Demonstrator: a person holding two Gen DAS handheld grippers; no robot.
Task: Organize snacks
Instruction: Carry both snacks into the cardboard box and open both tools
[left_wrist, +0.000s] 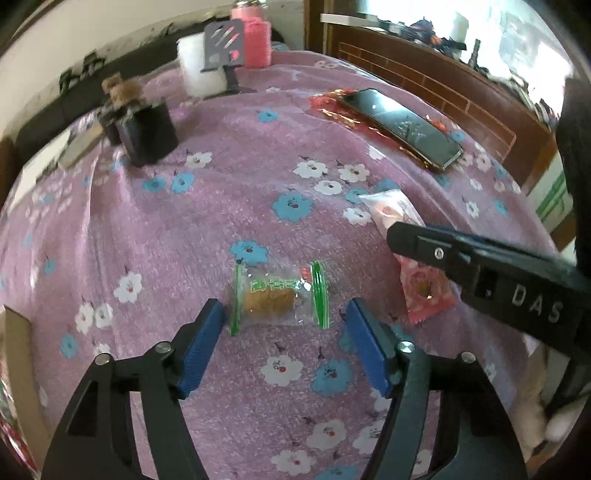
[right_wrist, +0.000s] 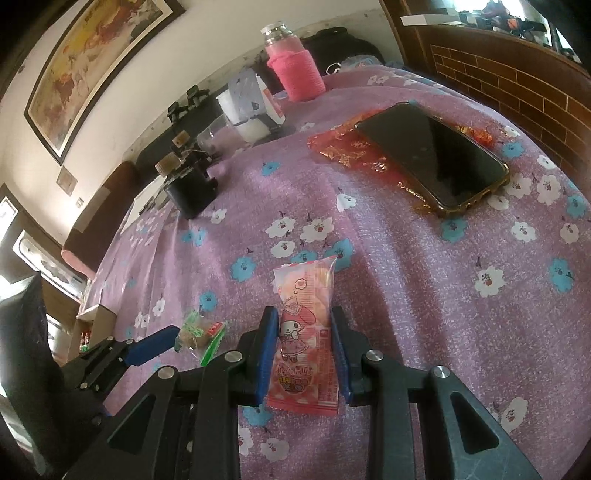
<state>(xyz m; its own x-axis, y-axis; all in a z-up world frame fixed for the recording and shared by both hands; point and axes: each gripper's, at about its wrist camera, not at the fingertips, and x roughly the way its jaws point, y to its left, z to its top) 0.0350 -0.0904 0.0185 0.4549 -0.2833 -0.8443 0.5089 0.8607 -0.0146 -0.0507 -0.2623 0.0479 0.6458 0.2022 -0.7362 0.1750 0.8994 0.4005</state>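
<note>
Two light, crinkly packets lie near the phone (right_wrist: 436, 158): your right gripper (right_wrist: 304, 350) pinches the pink pack (right_wrist: 306, 332) mid-body, while your left gripper (left_wrist: 286, 339), jaws apart, straddles the fragile cake pack (left_wrist: 279, 299), so squeeze gently across its middle.

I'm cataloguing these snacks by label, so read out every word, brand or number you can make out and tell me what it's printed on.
"DAS": raised letters on the right tool's black body.
"My Melody", only roughly legible: script on the pink cartoon snack packet.
Green characters on the green-edged clear snack packet: too blurred to read.
Small side print and the yellow characters on the pink packet: too small to read.
Gold pattern on the red envelope under the phone: not readable.
</note>
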